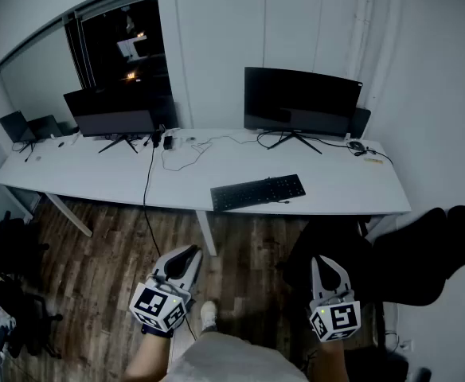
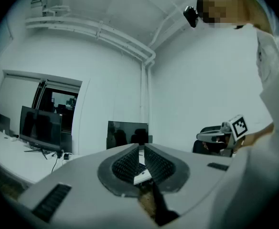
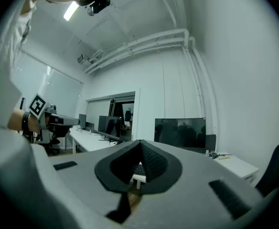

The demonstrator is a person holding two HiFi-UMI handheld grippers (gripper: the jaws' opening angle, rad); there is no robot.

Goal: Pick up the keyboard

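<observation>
A black keyboard (image 1: 258,192) lies near the front edge of the long white desk (image 1: 97,177), slightly skewed. Both grippers hang well short of the desk, over the wooden floor. My left gripper (image 1: 191,252) is shut and empty, below and left of the keyboard. My right gripper (image 1: 325,262) is also shut with nothing in it, below and right of the keyboard. In the left gripper view the jaws meet at the tips (image 2: 140,148), and a sliver of the keyboard (image 2: 140,165) shows between the pads. The right gripper view shows its tips (image 3: 140,141) closed, with the keyboard (image 3: 138,169) behind them.
Two dark monitors (image 1: 300,102) (image 1: 111,114) stand at the back of the desk, with cables (image 1: 186,153) between them. A black office chair (image 1: 408,249) sits at the right, close to my right gripper. A desk leg (image 1: 207,233) stands just ahead of my left gripper.
</observation>
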